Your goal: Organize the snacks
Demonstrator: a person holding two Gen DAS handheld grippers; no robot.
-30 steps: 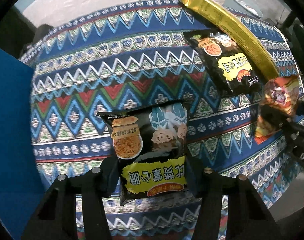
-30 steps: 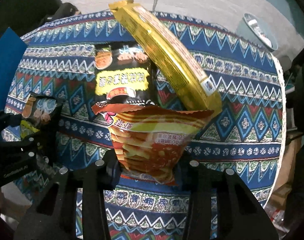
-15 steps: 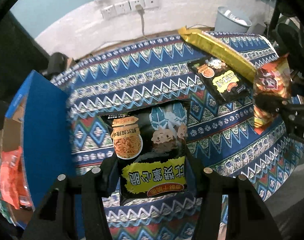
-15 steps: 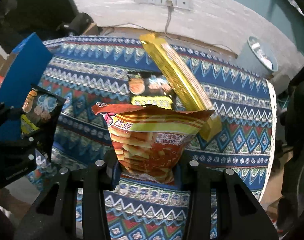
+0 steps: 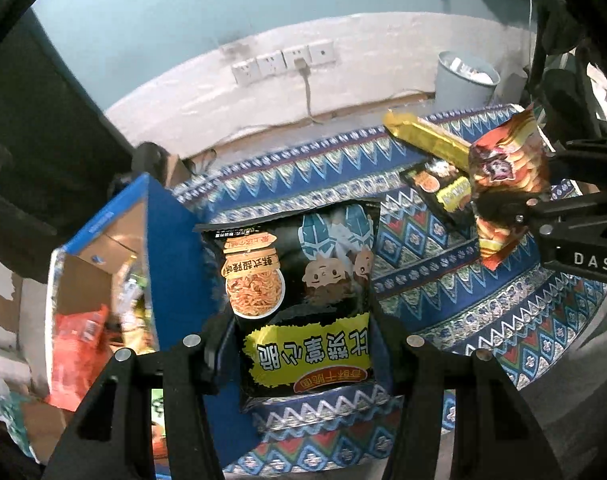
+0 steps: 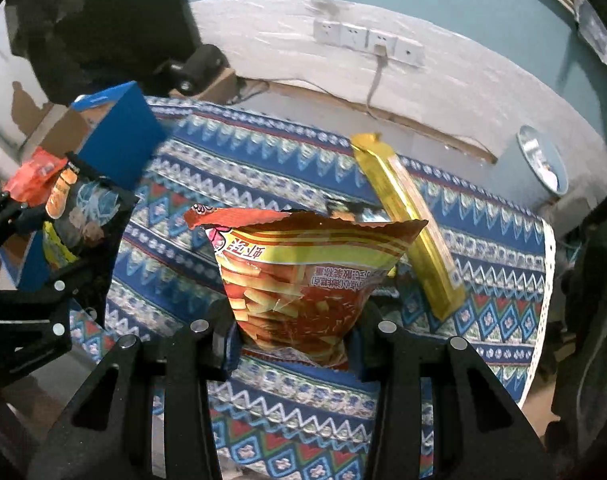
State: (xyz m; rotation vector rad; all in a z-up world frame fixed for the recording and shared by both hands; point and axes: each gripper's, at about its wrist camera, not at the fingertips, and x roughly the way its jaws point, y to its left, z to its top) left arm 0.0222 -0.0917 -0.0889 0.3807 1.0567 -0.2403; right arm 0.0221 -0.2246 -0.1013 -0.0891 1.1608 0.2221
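So we've got the worktop point(image 6: 483, 240) under its zigzag cloth, and the blue box point(image 5: 171, 248) at its left edge with some packets already inside. Left gripper point(image 5: 303, 344) is clamped on the black noodle snack bag point(image 5: 299, 288), right gripper point(image 6: 295, 340) is clamped on the red shrimp stick bag point(image 6: 303, 272), both held up off the cloth. Our worry: each bag is pinched only at its bottom end, so a puffy, slick pack could slide out or flop over on the way to the box. The long gold packet point(image 6: 407, 228) and another small black bag point(image 5: 439, 188) lie waiting on the cloth.
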